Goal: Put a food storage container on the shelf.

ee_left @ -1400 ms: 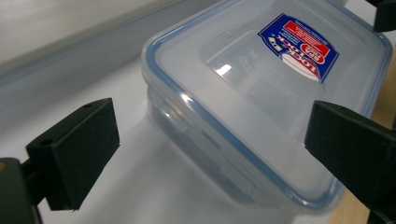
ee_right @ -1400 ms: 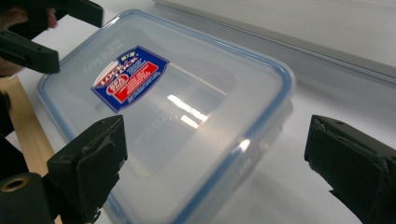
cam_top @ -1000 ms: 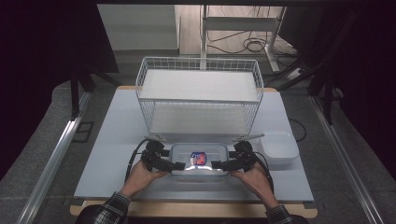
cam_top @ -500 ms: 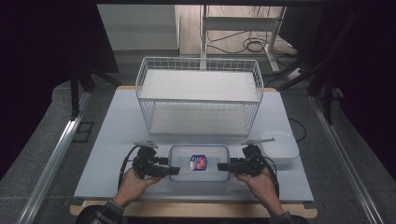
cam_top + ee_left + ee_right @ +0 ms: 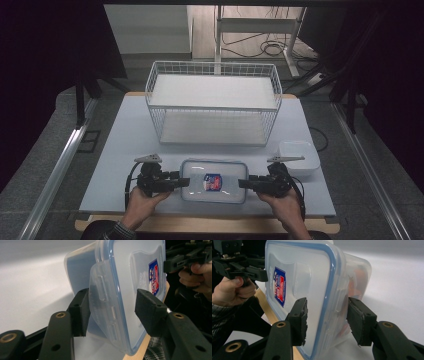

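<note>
near the counter point(image 5: 125, 150) front edge at 6 o'clock, lidded container point(image 5: 214, 181) flanked by left gripper point(image 5: 183, 182) at 9 and right gripper point(image 5: 244, 183) at 3, fingers just closing around end latches, not visibly pinching; risks slipping off or tilting once lifted unevenly.

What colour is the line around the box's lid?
Blue, running round the clear lid's edge. It shows best in the right gripper view.
</note>
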`<state>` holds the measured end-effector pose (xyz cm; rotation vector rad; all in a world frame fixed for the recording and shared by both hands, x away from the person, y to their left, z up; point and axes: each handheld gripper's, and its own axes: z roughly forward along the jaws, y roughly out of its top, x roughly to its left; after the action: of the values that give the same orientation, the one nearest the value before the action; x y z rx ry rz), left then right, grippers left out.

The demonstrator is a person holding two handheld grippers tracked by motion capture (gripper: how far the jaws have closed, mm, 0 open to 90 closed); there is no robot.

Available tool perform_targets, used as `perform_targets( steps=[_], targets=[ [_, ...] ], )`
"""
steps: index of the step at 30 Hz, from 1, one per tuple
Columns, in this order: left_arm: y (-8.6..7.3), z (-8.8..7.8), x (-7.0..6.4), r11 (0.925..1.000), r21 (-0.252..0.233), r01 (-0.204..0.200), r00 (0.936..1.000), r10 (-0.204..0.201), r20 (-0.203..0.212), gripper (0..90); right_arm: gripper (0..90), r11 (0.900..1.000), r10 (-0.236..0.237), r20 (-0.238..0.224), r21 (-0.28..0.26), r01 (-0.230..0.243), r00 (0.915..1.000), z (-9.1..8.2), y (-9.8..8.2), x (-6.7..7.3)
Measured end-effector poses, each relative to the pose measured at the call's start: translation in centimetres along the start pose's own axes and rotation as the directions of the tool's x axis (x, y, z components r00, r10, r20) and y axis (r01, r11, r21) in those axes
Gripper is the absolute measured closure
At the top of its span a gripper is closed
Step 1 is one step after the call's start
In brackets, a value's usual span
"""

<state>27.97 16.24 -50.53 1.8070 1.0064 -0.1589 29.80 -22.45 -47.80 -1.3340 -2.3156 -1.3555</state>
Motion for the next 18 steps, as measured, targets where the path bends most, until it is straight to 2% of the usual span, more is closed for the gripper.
perform_targets(
  steps=[2, 5, 11, 18],
  targets=[
    [0.1, 0.0, -0.1, 0.9999, -0.008, 0.012, 0.9998, -0.012, -0.015, 48.1, 52.8, 1.0, -0.007, 0.012, -0.011, 0.007, 0.9999, -0.1, 0.0, 0.2],
    [0.2, -0.1, -0.1, 0.9997, -0.02, 0.014, 0.9998, -0.014, -0.011, 48.5, 53.0, 0.999, -0.02, 0.019, -0.033, 0.021, 0.9996, -0.2, 0.1, 0.4],
    [1.1, -1.1, -0.7, 0.999, -0.043, -0.016, 0.9996, 0.015, -0.024, 48.7, 53.1, 0.996, -0.051, 0.022, -0.068, 0.052, 0.9985, -0.7, 0.7, 1.2],
    [2.6, -2.0, -1.1, 0.998, -0.048, -0.041, 0.9984, 0.039, -0.04, 48.7, 53.0, 0.992, -0.083, 0.018, -0.093, 0.084, 0.9964, -1.0, 2.0, 1.7]
  ],
)
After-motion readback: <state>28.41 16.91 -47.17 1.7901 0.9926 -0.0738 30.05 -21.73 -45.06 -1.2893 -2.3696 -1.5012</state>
